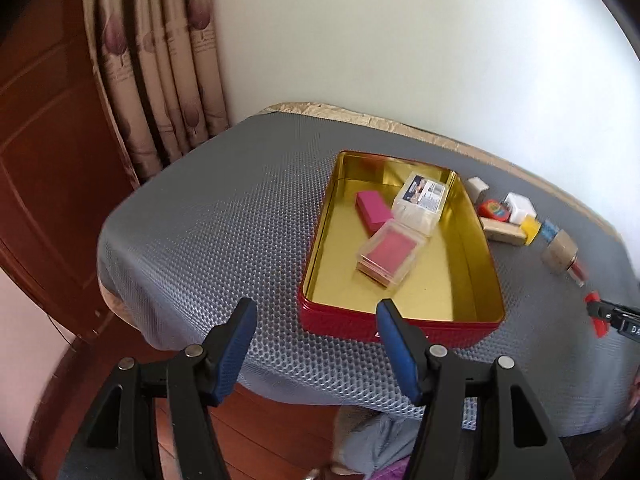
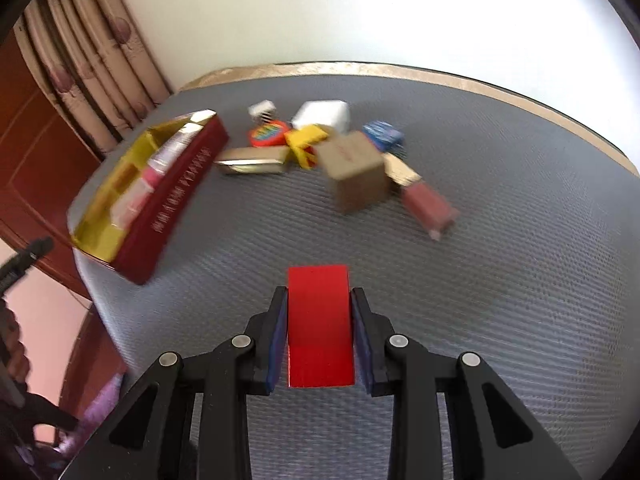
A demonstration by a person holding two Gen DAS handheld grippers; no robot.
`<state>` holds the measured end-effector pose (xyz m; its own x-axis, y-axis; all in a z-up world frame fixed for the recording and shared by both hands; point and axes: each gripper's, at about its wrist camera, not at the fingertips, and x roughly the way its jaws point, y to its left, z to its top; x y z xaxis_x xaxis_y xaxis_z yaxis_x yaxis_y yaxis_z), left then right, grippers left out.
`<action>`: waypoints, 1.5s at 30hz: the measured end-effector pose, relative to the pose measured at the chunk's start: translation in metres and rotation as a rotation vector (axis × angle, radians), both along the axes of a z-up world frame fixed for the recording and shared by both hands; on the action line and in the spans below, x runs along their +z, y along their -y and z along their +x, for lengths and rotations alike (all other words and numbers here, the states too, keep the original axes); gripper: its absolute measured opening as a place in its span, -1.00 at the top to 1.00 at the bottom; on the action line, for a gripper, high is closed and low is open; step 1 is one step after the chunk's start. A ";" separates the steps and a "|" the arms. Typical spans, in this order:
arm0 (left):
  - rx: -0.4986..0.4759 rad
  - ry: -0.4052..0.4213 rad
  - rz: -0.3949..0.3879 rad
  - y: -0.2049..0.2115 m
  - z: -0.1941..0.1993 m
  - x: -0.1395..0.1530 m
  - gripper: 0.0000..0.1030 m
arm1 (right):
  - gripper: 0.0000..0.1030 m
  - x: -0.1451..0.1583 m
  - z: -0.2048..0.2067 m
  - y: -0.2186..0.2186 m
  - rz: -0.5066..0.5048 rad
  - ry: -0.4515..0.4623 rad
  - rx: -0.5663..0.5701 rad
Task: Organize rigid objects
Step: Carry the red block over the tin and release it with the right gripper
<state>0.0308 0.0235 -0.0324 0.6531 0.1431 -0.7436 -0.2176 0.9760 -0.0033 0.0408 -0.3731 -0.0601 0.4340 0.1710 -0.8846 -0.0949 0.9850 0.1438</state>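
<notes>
The right gripper [image 2: 320, 300] clamps a red block [image 2: 320, 324], its lower end hidden between the jaws, above the grey mat [image 2: 500, 280]. The left gripper [image 1: 316, 312], jaws apart and empty, hangs just off the red tin [image 1: 400, 324]. Right of the tin, small boxes [image 2: 356, 168] blur together, hard to identify.
</notes>
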 end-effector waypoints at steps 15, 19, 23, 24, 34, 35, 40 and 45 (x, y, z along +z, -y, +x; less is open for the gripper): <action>0.069 0.034 -0.009 -0.022 -0.012 0.006 -0.24 | 0.45 -0.003 0.144 -0.205 0.239 -0.106 0.201; 0.065 0.021 -0.051 -0.029 -0.009 0.005 -0.24 | 0.45 -0.022 0.177 -0.242 0.209 -0.138 0.195; 0.073 0.019 -0.077 -0.036 -0.007 0.004 -0.24 | 0.45 -0.040 0.200 -0.260 0.211 -0.165 0.166; 0.075 0.017 -0.081 -0.038 -0.006 0.003 -0.24 | 0.45 -0.044 0.203 -0.260 0.213 -0.173 0.157; 0.077 -0.045 -0.093 -0.042 0.002 -0.008 -0.24 | 0.45 -0.072 0.221 -0.260 0.221 -0.204 0.099; 0.076 -0.051 -0.098 -0.042 0.003 -0.009 -0.24 | 0.45 -0.075 0.223 -0.259 0.221 -0.207 0.094; 0.074 -0.058 -0.105 -0.042 0.006 -0.011 -0.24 | 0.45 -0.082 0.233 -0.262 0.225 -0.212 0.071; 0.068 -0.067 -0.096 -0.038 0.008 -0.011 -0.24 | 0.43 -0.082 0.239 -0.267 0.222 -0.201 0.061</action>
<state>0.0385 0.0620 -0.0439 0.5929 0.1114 -0.7976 -0.2864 0.9548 -0.0796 0.2798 -0.1061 -0.1423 0.2373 0.3900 -0.8897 -0.1007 0.9208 0.3767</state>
